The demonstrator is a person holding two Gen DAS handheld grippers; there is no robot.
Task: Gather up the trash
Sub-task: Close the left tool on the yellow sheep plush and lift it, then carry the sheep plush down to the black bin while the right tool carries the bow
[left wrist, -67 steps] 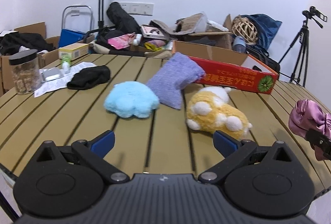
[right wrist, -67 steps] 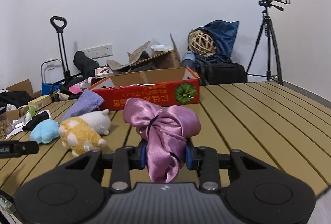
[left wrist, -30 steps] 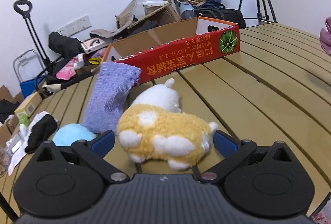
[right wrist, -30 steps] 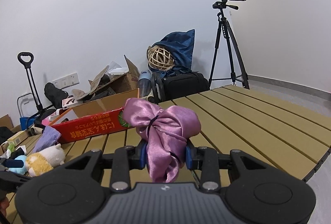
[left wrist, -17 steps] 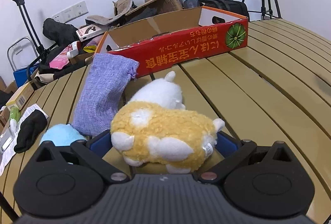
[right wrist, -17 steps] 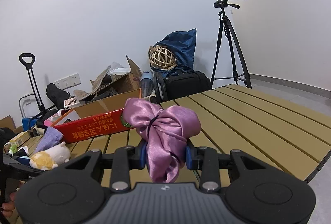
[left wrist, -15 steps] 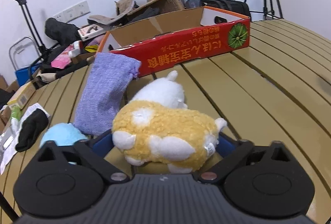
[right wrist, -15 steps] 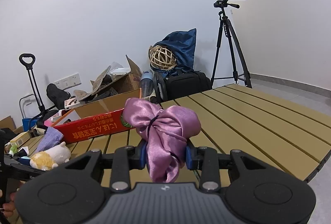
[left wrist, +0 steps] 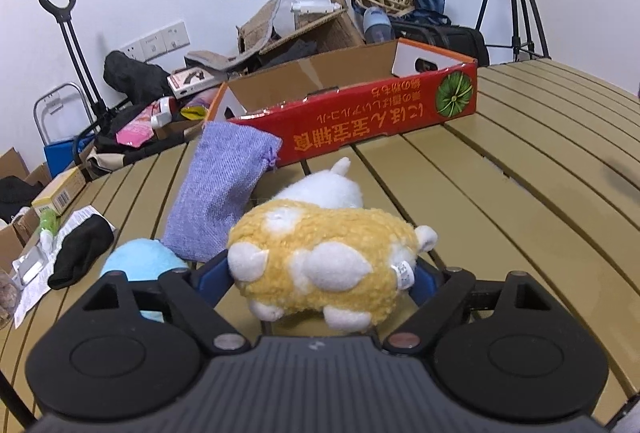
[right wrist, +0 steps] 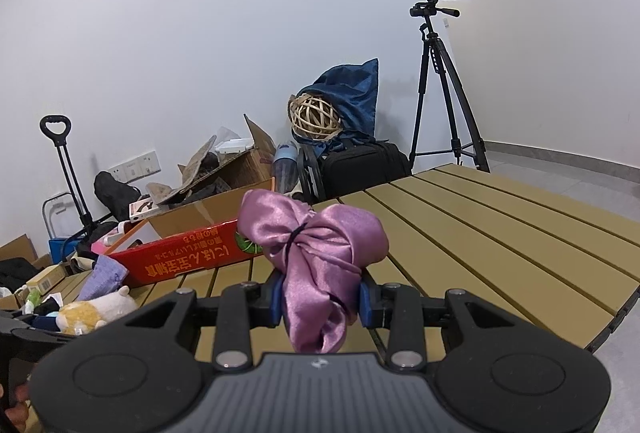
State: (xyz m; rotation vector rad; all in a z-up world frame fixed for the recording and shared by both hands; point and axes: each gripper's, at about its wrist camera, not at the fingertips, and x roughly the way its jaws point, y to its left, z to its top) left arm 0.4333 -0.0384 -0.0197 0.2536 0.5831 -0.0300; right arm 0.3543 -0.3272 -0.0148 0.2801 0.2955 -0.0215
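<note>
Two tongs busy. We are closing left gripper [left wrist: 322, 279] on yellow plush toy [left wrist: 320, 265]; jaws just closing in, pads now pressing both flanks, toy sitting crosswise between them on slatted table [left wrist: 520, 193]. We are squeezing gently, lifting straight, heading for red cardboard box [left wrist: 360, 125] ahead. Right gripper [right wrist: 320, 299] is clamping purple satin pouch [right wrist: 316, 253], off table.
</note>
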